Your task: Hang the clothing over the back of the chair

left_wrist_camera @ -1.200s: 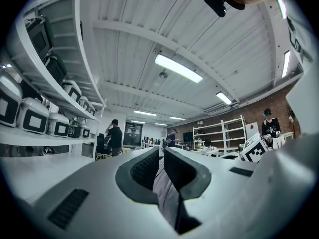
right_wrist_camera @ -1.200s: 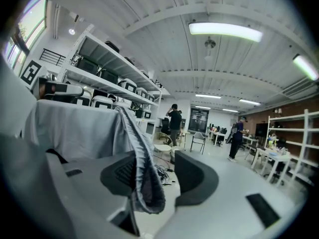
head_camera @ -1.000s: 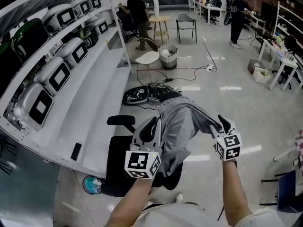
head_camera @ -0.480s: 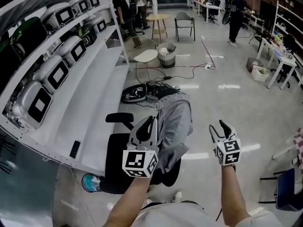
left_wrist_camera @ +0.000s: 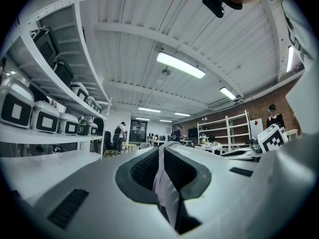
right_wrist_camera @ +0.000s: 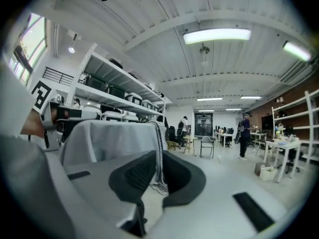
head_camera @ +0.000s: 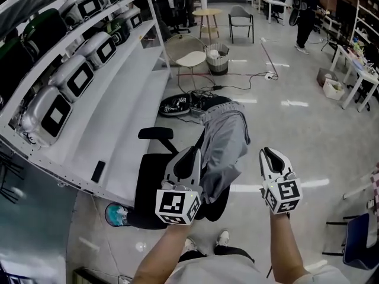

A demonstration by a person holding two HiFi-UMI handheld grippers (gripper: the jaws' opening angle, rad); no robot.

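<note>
A grey garment (head_camera: 224, 141) lies draped over the back of a black office chair (head_camera: 148, 182) and hangs down toward the seat. My left gripper (head_camera: 188, 158) is shut on the garment's near edge. In the left gripper view a fold of the cloth (left_wrist_camera: 164, 183) is pinched between the pads of that gripper (left_wrist_camera: 162, 151). My right gripper (head_camera: 271, 158) hovers to the right of the chair, apart from the cloth. Its jaws are closing with nothing between them. In the right gripper view that gripper (right_wrist_camera: 158, 158) shows a narrow gap, and the garment (right_wrist_camera: 109, 138) hangs beyond it at the left.
White shelving (head_camera: 118, 117) with several white cases runs along the left, close to the chair. A heap of cables and a round device (head_camera: 177, 105) lies on the floor behind the chair. Farther back stand a white chair (head_camera: 189, 58), a bin (head_camera: 217, 58), tables and people.
The right gripper let go of the garment and drew back toward me with its jaws narrowing. The freed side dropped onto the chair back. The left gripper kept its grip and sank a little.
</note>
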